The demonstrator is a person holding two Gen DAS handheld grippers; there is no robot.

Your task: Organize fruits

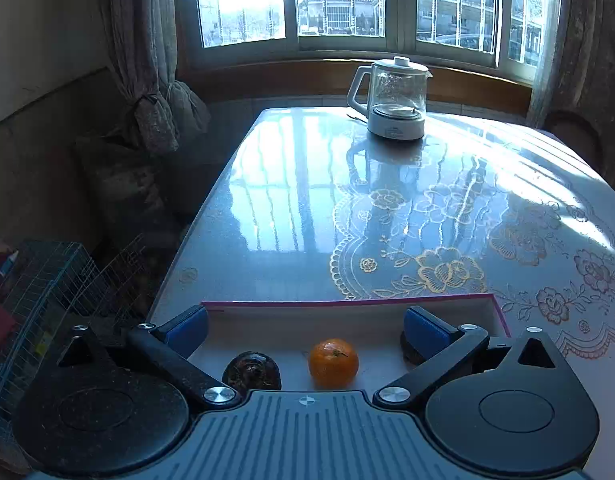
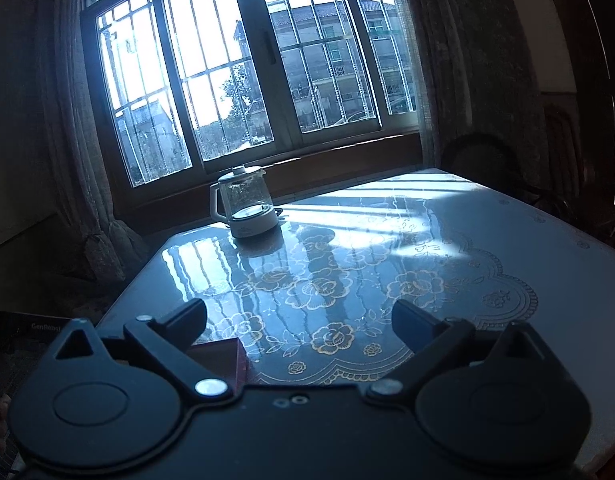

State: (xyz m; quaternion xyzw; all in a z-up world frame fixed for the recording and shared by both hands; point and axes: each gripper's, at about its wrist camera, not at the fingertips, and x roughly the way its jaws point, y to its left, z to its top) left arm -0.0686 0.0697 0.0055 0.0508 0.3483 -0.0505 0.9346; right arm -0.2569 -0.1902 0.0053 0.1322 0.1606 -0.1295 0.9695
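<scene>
In the left wrist view a shallow white box with a pink rim [image 1: 347, 303] lies at the table's near edge. In it sit an orange tangerine [image 1: 333, 362] and a dark round fruit [image 1: 251, 372]; another dark thing [image 1: 412, 350] is mostly hidden behind the right finger. My left gripper [image 1: 305, 326] is open and empty, just above the box with the tangerine between its fingers. My right gripper [image 2: 299, 320] is open and empty above the table; a corner of the box [image 2: 227, 354] shows by its left finger.
A glass kettle on a white base [image 1: 393, 100] stands at the table's far side near the window; it also shows in the right wrist view [image 2: 247, 206]. The glossy floral tablecloth [image 1: 447, 220] covers the table. A wire cage [image 1: 47, 280] stands on the floor at left.
</scene>
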